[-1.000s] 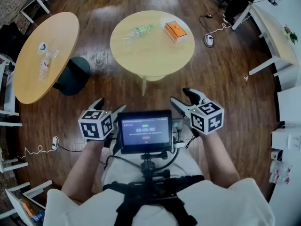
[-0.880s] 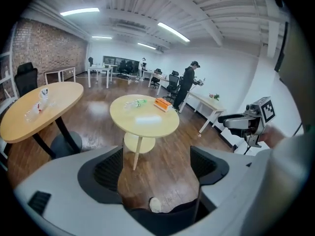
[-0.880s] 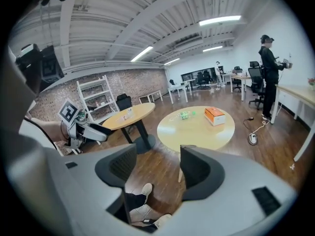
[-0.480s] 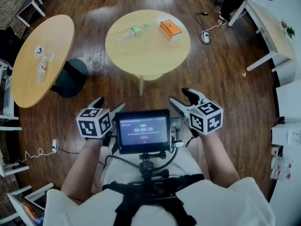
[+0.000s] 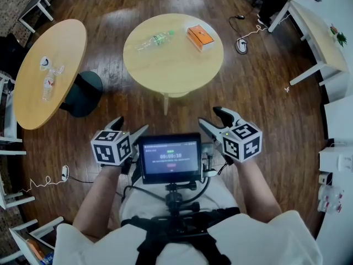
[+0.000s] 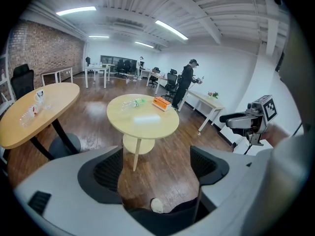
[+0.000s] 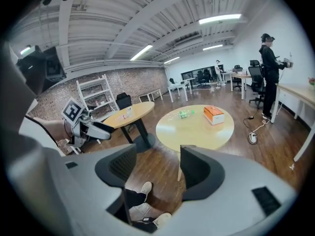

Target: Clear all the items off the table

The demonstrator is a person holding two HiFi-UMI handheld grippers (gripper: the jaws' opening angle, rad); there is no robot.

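A round wooden table [image 5: 174,65] stands ahead of me on the dark wood floor. On its far side lie a clear plastic bottle with a green label [image 5: 153,39] and an orange box [image 5: 199,37]. My left gripper [image 5: 130,124] and right gripper [image 5: 210,116] hover well short of the table, on either side of a chest-mounted screen [image 5: 169,158]. Both are open with nothing between the jaws. The left gripper view shows the bottle [image 6: 130,103] and box [image 6: 161,103] beyond its jaws. The right gripper view also shows the bottle [image 7: 184,114] and box [image 7: 213,115].
A second round table [image 5: 47,70] at the left carries clear bottles or cups, with a dark round base [image 5: 83,90] beside it. White desks [image 5: 317,37] line the right side. A cable and small device [image 5: 242,46] lie on the floor. A person [image 6: 187,82] stands by a far desk.
The left gripper has drifted slightly lower in the head view. The table has shifted a little in the frame. Both grippers' jaws look unchanged.
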